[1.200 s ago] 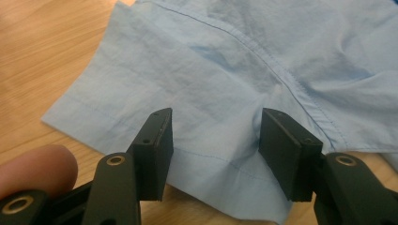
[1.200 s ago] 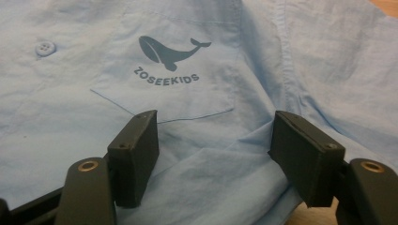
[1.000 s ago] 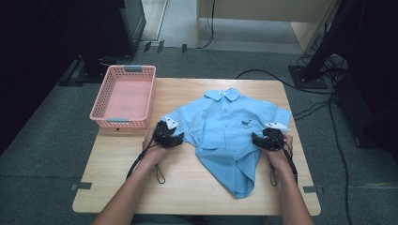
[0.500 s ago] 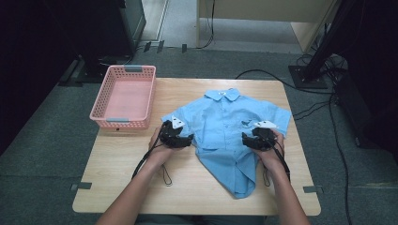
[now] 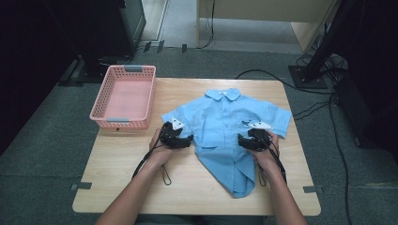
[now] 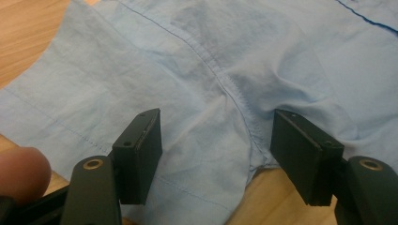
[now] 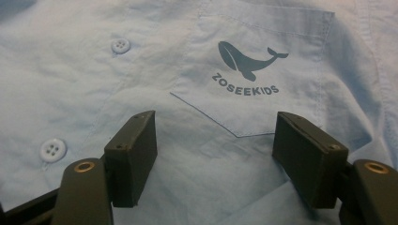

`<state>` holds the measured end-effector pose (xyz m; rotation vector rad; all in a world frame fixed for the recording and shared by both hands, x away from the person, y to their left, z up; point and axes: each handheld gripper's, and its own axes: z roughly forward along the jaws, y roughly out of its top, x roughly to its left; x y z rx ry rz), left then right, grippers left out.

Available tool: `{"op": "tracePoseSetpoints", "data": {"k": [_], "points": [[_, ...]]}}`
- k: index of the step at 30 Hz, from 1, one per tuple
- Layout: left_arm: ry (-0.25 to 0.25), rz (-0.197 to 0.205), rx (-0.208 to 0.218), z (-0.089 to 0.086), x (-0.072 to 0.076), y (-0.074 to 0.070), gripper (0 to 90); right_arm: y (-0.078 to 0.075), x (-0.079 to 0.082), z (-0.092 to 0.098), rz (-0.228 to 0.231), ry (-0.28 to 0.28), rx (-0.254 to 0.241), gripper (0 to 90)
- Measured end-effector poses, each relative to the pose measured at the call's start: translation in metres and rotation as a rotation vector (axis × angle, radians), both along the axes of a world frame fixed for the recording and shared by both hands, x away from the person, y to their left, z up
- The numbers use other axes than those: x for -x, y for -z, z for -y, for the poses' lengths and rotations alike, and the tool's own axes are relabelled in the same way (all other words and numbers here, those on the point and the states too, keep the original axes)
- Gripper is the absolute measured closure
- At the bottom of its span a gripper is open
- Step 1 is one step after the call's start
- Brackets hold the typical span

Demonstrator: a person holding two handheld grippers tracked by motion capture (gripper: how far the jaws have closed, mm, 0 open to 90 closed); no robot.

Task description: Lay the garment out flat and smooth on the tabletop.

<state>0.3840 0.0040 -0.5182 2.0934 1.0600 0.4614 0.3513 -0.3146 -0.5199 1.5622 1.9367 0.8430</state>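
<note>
A light blue short-sleeved child's shirt (image 5: 225, 122) lies front up on the wooden table (image 5: 197, 192), its lower part drawn into a point toward the front edge. My left gripper (image 5: 190, 139) sits at the shirt's left side by the sleeve. Its jaws have just been opening and stand apart (image 6: 216, 159) over the underarm seam of the shirt (image 6: 211, 70), with cloth lying loose between them. My right gripper (image 5: 240, 140) is open (image 7: 216, 159) just above the chest pocket with a whale print (image 7: 248, 61), beside the buttons.
A pink plastic basket (image 5: 96, 110) stands at the table's left rear corner. Cables trail from both grippers across the table front and over the floor at the right. Dark stands and equipment surround the table.
Both hands have come inward. The right gripper moved left from the sleeve onto the chest. The left gripper's jaws have spread and let go of the cloth.
</note>
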Motion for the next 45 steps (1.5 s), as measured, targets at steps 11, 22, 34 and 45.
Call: {"op": "tracePoseSetpoints", "data": {"k": [11,22,34,45], "points": [[-0.020,0.008,0.002,0.001,-0.012,0.001,35.4,-0.023,0.018,0.001,0.041,-0.049,-0.063,31.1],[-0.049,0.012,-0.001,0.001,-0.016,0.001,35.5,-0.034,0.054,-0.014,0.003,-0.134,-0.063,31.3],[-0.062,0.013,0.007,0.001,-0.017,0.001,35.5,-0.032,0.088,-0.032,-0.007,-0.213,-0.036,35.6],[-0.060,0.014,0.002,0.000,-0.017,0.001,35.5,-0.007,0.093,-0.045,-0.053,-0.190,0.028,49.1]]}}
